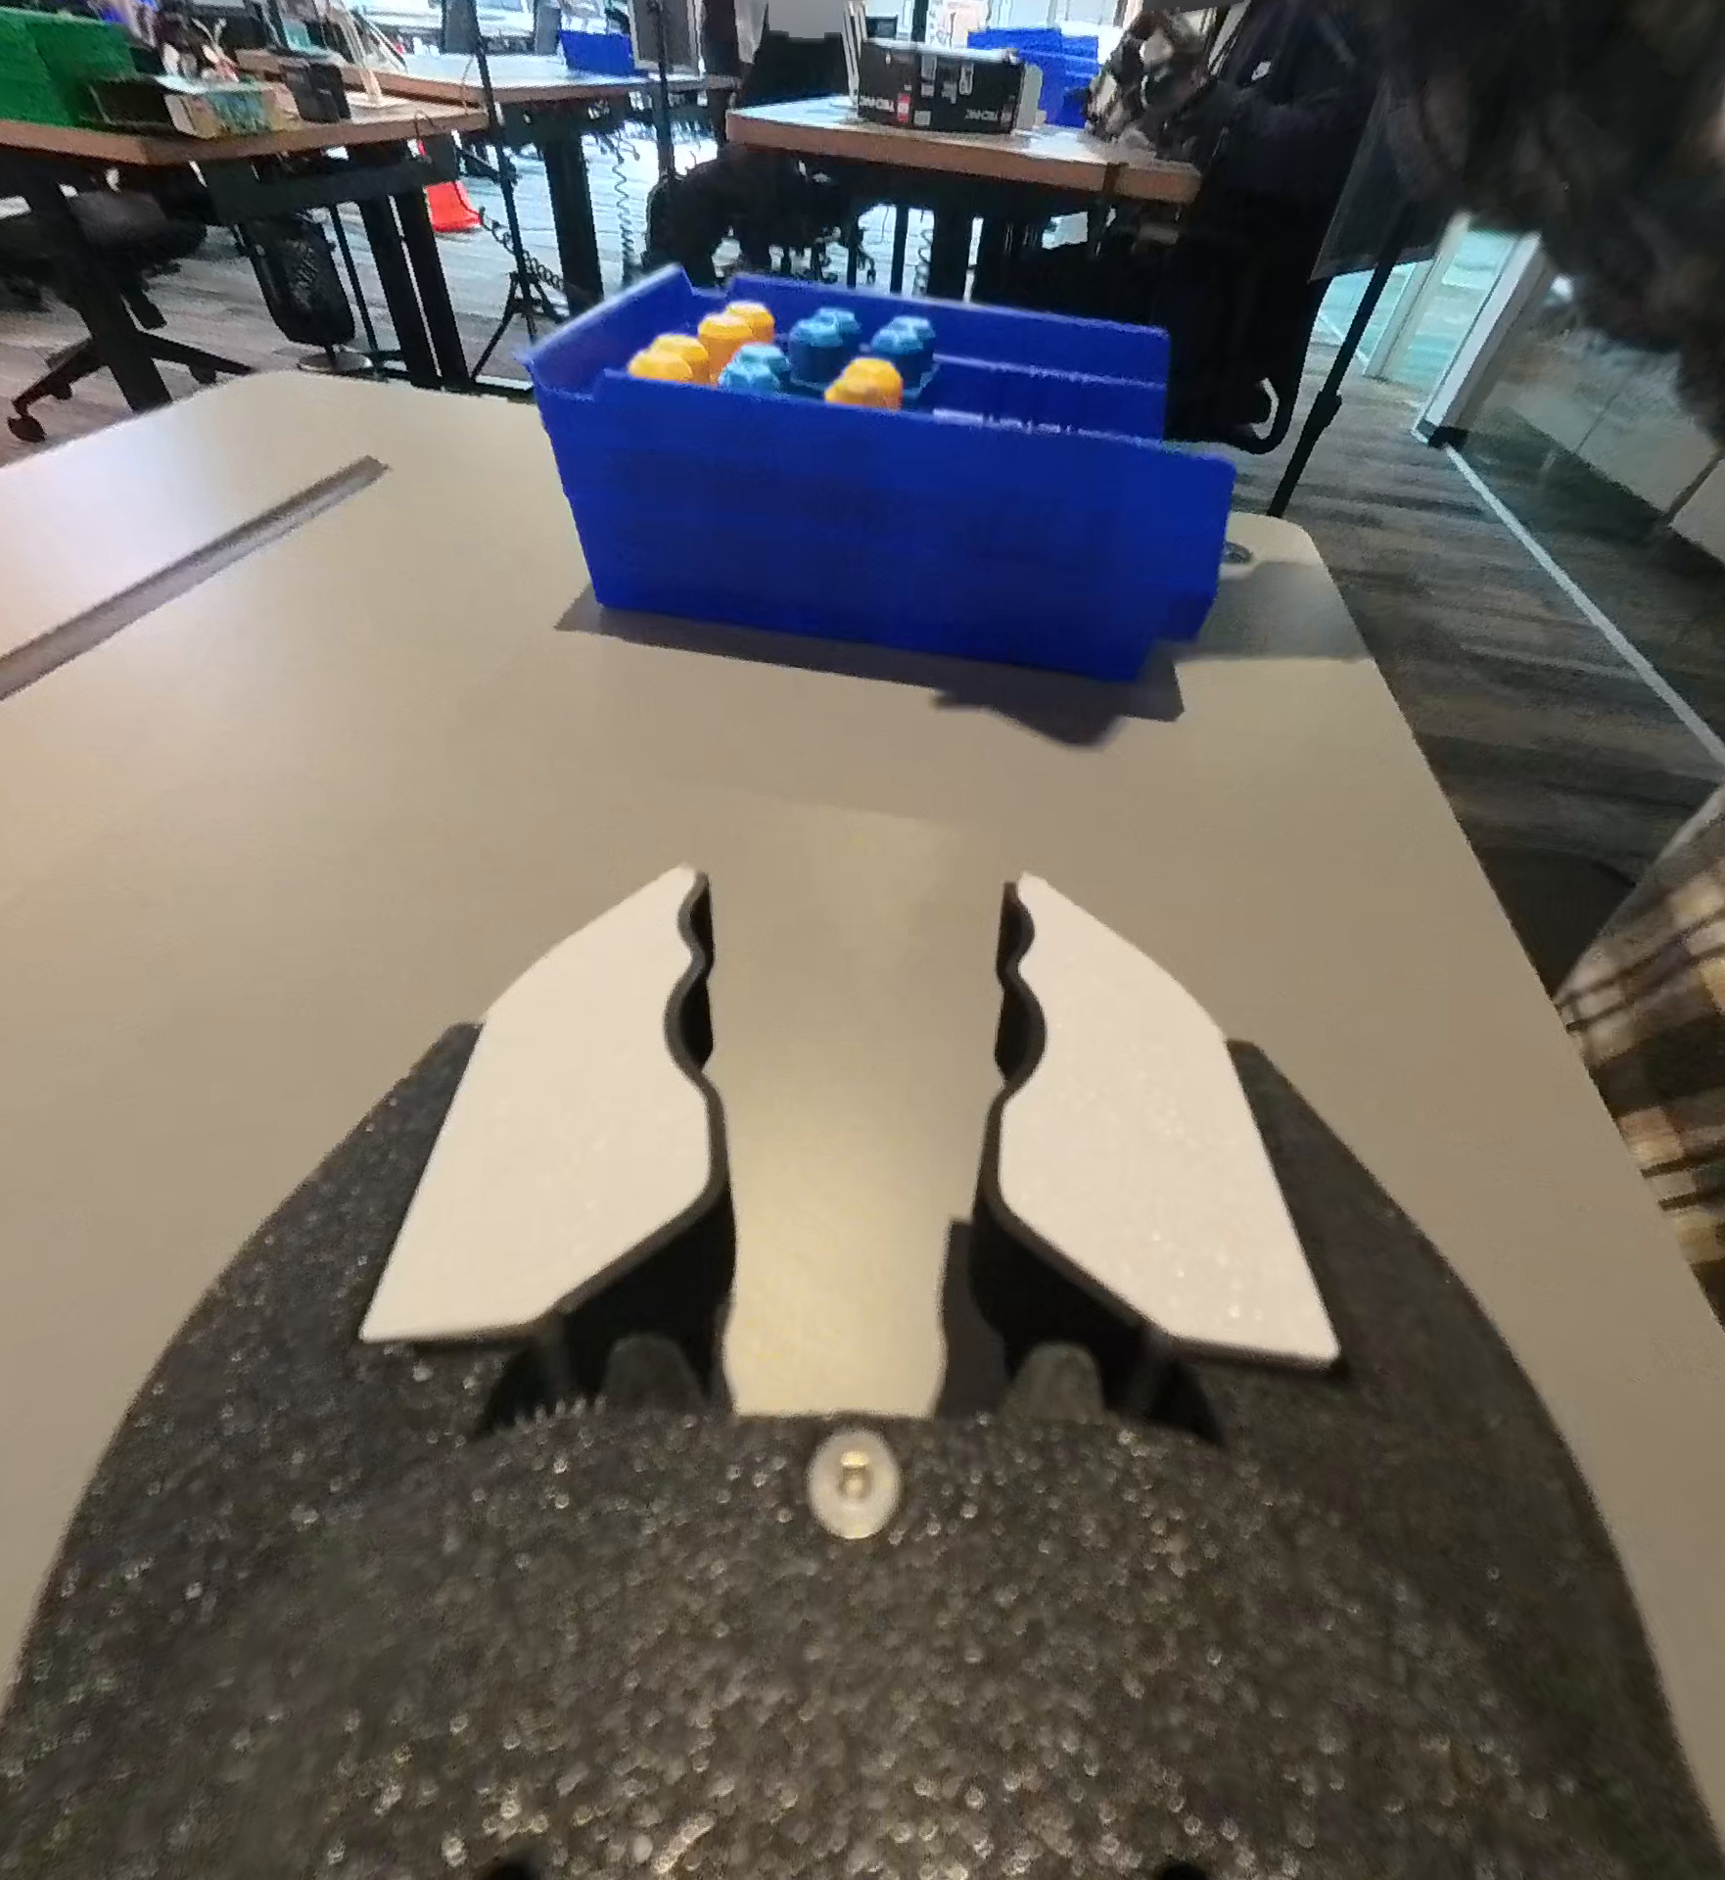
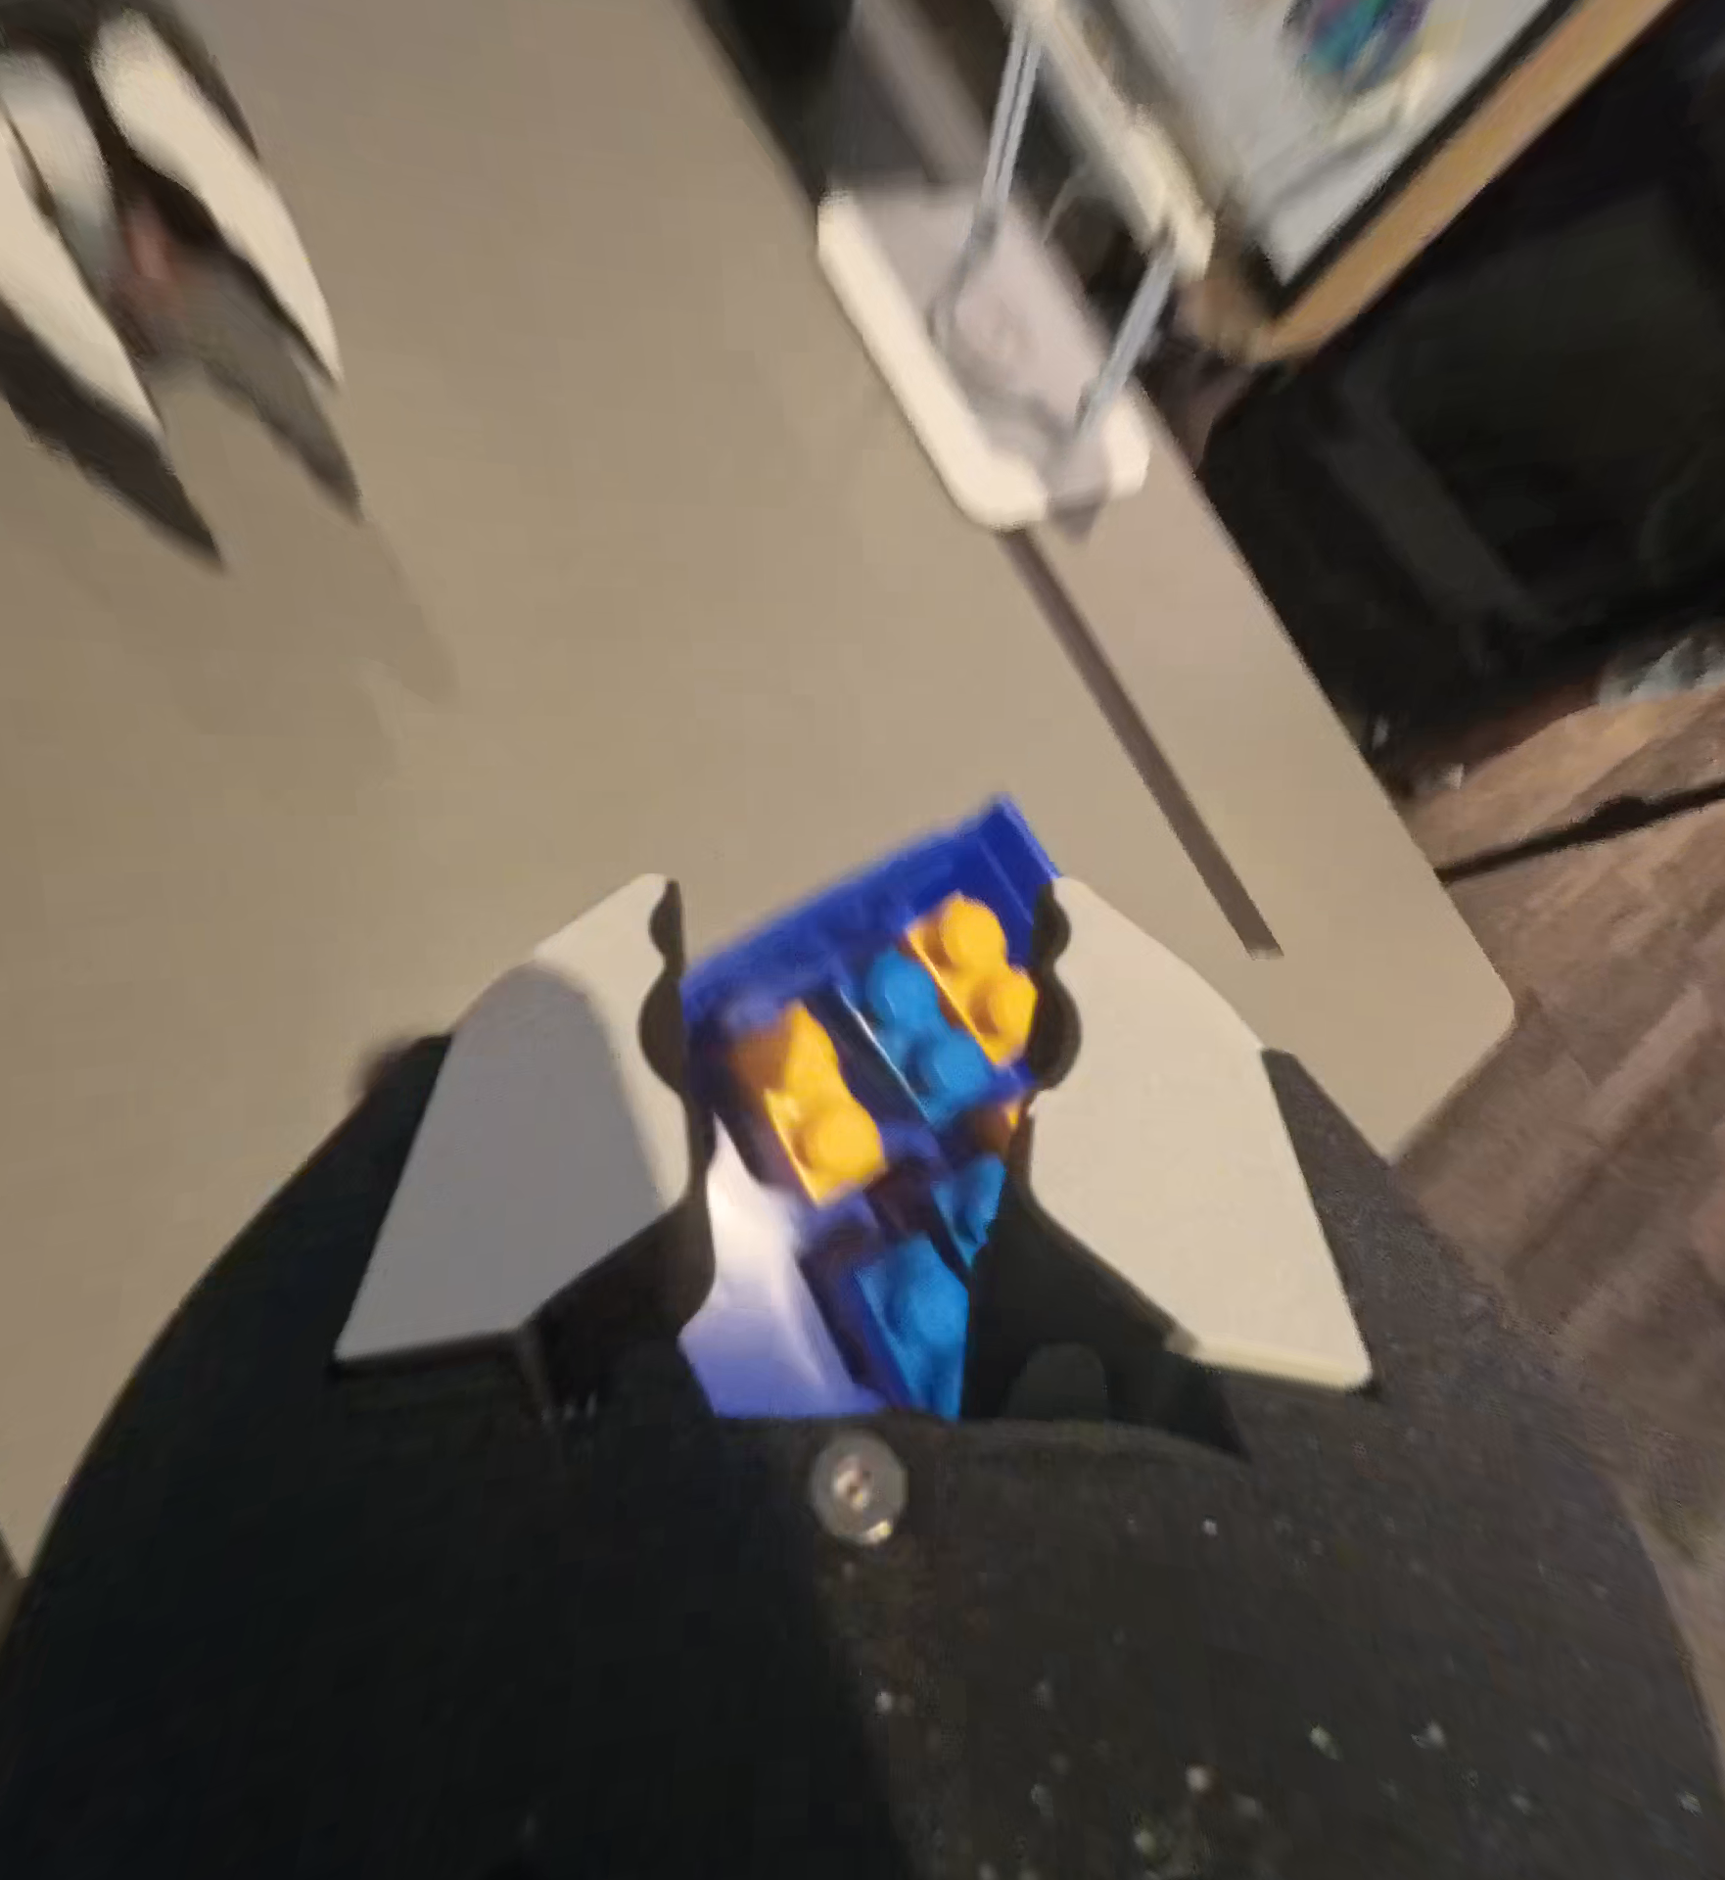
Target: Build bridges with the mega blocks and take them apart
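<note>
A blue bin (image 1: 889,549) stands on the grey table (image 1: 330,814) ahead of my left gripper (image 1: 853,885). It holds yellow blocks (image 1: 726,336) and light-blue blocks (image 1: 823,331) with their studs up. My left gripper is open and empty, low over the bare table short of the bin. In the blurred right wrist view my right gripper (image 2: 856,888) is open just above the bin (image 2: 1001,844). Yellow blocks (image 2: 818,1109) and a light-blue block (image 2: 914,1027) show between its fingers. The left gripper (image 2: 258,478) shows at the top left there.
A dark slot (image 1: 157,580) runs across the table's left side. The table edge and floor lie to the right, with a plaid sleeve (image 1: 1713,1017) there. A white base with a clear stand (image 2: 991,336) sits at the table's far edge. Desks and chairs stand behind. The grippers' ends are close to 30 cm from one another.
</note>
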{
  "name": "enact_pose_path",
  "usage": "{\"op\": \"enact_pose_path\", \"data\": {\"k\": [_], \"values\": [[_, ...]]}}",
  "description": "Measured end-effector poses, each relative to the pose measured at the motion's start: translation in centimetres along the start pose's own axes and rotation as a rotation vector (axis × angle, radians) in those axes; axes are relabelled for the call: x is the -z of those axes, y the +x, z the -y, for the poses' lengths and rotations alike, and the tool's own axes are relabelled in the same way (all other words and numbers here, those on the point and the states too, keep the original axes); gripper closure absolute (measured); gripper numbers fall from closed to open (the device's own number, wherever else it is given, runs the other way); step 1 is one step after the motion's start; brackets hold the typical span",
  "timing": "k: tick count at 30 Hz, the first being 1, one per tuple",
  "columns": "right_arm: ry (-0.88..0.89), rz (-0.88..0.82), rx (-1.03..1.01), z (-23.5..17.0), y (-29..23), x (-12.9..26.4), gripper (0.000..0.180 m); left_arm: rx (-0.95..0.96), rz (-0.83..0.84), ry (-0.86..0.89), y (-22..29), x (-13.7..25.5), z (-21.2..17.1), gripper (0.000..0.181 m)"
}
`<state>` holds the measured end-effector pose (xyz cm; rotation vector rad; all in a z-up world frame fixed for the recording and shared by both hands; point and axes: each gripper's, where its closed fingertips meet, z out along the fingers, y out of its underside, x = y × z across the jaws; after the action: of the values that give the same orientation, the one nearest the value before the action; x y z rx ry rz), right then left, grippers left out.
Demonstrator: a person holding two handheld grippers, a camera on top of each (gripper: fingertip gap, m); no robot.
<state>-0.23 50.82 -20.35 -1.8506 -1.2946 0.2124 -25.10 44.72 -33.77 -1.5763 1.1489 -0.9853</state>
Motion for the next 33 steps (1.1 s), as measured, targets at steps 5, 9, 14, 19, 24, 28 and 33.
{"op": "enact_pose_path", "data": {"k": [5,9,14,19,24,28,33], "values": [[0.467,0.026,-0.240,6.8,-6.7,-1.2,0.104,0.042,0.017,0.074,-0.6,1.2,1.3,0.124],[0.597,0.075,-0.361,7.5,-10.4,-5.9,0.087,0.044,0.053,0.117,-1.1,2.6,2.3,0.121],[0.729,0.091,-0.400,7.2,-12.1,-12.4,0.085,0.057,0.081,0.187,-0.8,5.5,4.1,0.116],[0.789,0.086,-0.384,6.6,-13.2,-14.2,0.092,0.025,0.160,0.175,1.0,12.4,5.2,0.115],[0.721,0.054,-0.281,6.0,-14.3,-15.7,0.096,0.066,0.364,0.025,0.9,25.3,4.5,0.115],[0.660,0.099,-0.232,6.2,-15.9,-17.2,0.098,0.300,0.671,-0.224,-1.7,39.3,0.2,0.115],[0.562,0.116,-0.127,5.8,-17.6,-19.0,0.102,0.507,0.926,-0.645,-1.4,50.7,-7.4,0.115]]}}
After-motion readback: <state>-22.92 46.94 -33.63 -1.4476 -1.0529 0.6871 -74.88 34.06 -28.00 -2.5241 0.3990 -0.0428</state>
